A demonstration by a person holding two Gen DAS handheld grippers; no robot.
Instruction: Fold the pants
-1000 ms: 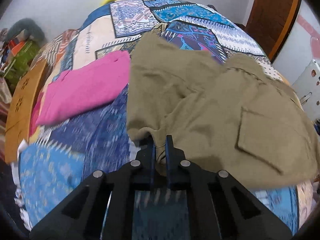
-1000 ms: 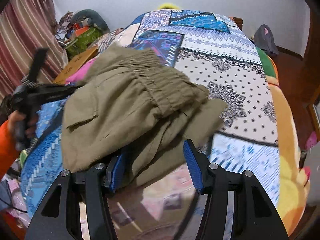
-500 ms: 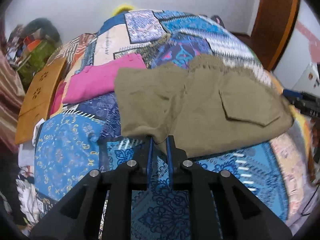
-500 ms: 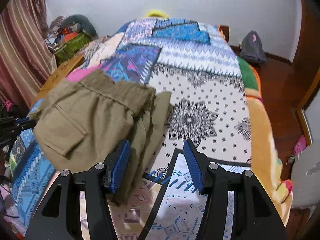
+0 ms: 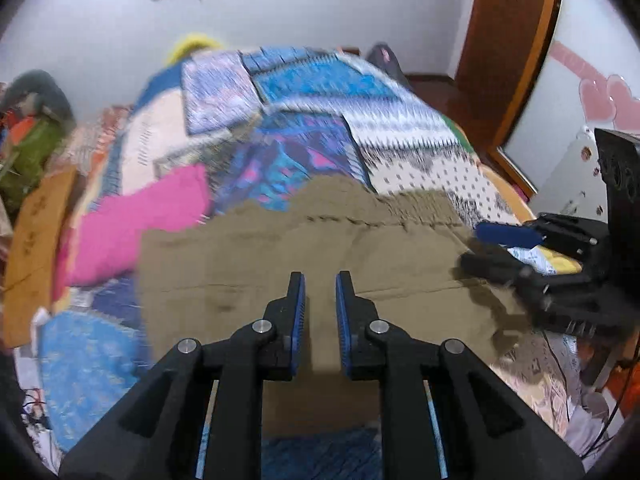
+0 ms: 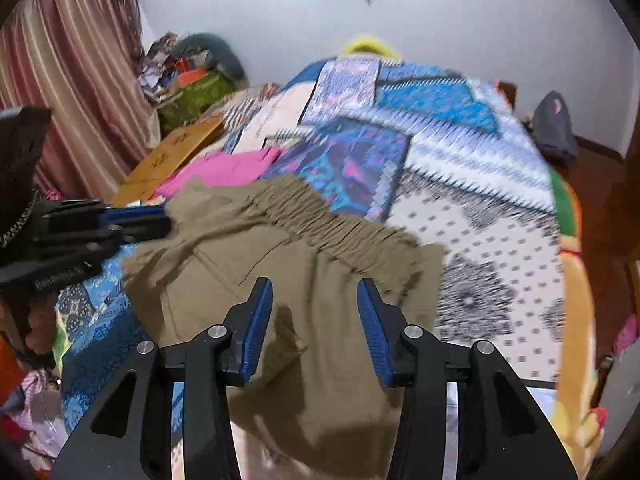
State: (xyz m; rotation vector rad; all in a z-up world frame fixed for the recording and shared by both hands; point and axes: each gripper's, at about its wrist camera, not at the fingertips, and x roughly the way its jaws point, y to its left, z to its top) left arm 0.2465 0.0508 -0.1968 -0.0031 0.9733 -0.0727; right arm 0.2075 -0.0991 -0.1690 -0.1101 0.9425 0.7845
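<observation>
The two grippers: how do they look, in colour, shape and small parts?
Both the left gripper and the right gripper have matte black angular frames, silver round screw heads at the joints, and two narrow fingers lined with ribbed blue pads. An orange sleeve shows beside the left one.

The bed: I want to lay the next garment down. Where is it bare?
Bare bedspread lies right of the olive pants, toward the orange edge, and beyond their waistband up to the wall. The side by the pink garment and cardboard box is crowded.
</observation>
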